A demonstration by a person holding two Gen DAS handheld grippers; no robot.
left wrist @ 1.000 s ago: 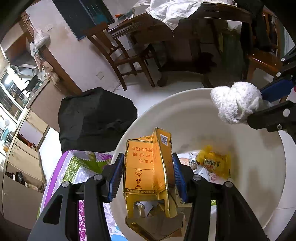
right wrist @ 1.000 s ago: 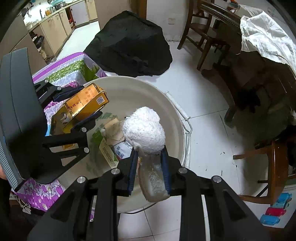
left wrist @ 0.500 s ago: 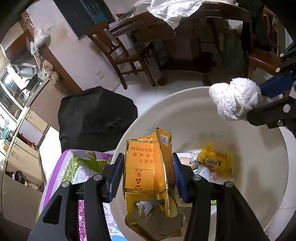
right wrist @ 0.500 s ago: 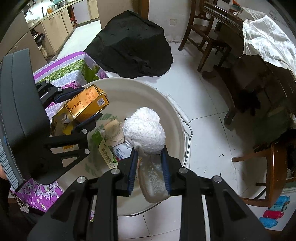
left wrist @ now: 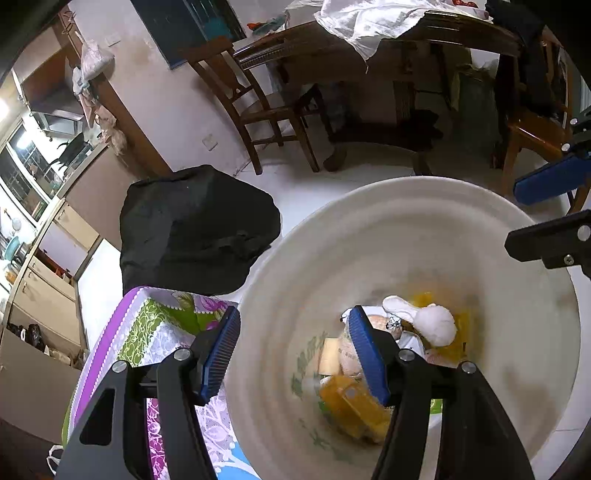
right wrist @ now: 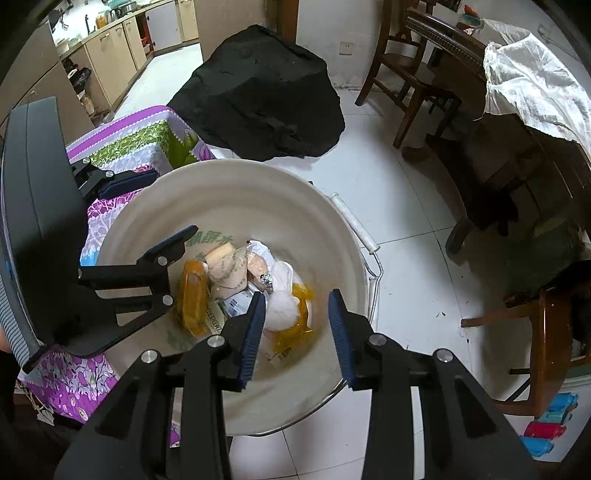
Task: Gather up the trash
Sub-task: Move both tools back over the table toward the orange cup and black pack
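Note:
A big white bucket (left wrist: pixel 424 229) (right wrist: pixel 229 199) stands on the tiled floor and holds trash. A gold-yellow carton (left wrist: pixel 349 406) (right wrist: pixel 192 299) and a white crumpled wad (left wrist: pixel 436 323) (right wrist: pixel 282 308) lie in its bottom among wrappers and paper. My left gripper (left wrist: pixel 293 354) is open and empty over the bucket's left rim. My right gripper (right wrist: pixel 295 332) is open and empty above the bucket's near side. Each gripper's blue-padded fingers show in the other's view: the right (left wrist: pixel 546 184), the left (right wrist: pixel 162 251).
A table with a purple and green flowered cloth (left wrist: pixel 155 332) (right wrist: pixel 136 144) adjoins the bucket's left side. A black bag (left wrist: pixel 195 229) (right wrist: pixel 262 99) sits on the floor behind. Wooden chairs (left wrist: pixel 255 99) (right wrist: pixel 406 74) and a dark table with a white cloth (left wrist: pixel 369 22) stand farther back.
Both grippers opened. The gold carton dropped from the left gripper and the white wad dropped from the right gripper; both now lie in the bucket.

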